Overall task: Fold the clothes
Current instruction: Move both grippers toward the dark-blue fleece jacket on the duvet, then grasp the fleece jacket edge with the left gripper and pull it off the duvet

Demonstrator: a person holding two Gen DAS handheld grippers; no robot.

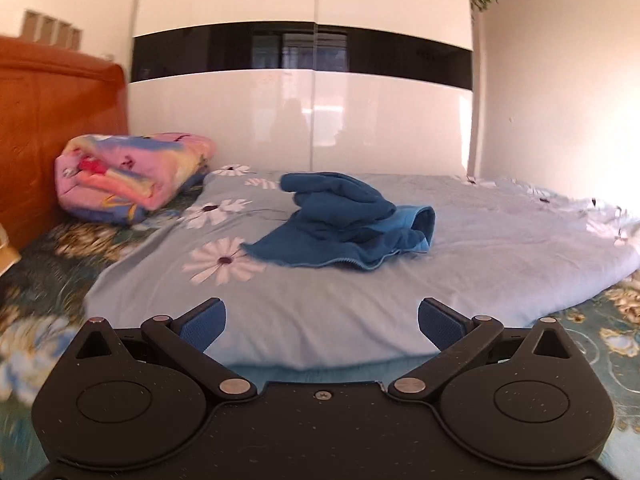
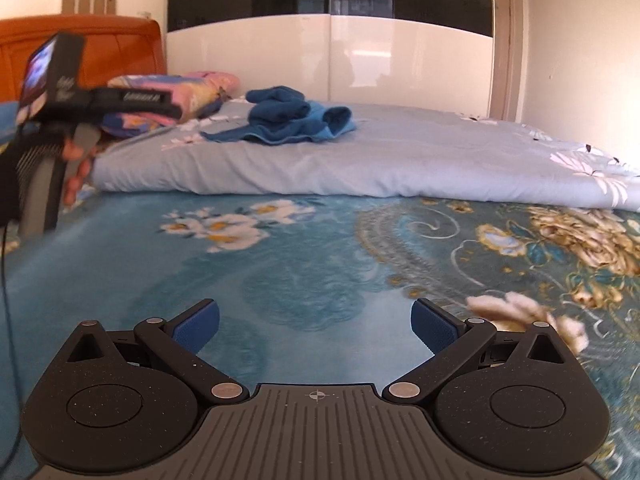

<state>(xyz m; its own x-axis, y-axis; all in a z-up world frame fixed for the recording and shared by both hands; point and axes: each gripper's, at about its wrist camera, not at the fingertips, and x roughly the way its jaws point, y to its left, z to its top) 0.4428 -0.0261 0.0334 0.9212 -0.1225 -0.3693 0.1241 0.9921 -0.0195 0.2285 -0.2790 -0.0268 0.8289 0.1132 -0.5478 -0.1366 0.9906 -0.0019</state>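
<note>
The crumpled blue garment [image 1: 340, 224] looked soft and light; its flat hem seemed easiest to pinch. Both claws, left [image 1: 322, 326] and right [image 2: 316, 326], were released and empty.

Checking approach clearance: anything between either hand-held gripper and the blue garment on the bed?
Nothing visible. The left hand-held gripper, open, faces the blue garment across bare light-blue quilt. The right hand-held gripper, open, has only floral bedspread and quilt ahead. The folded pink blanket lies off to the left.
</note>
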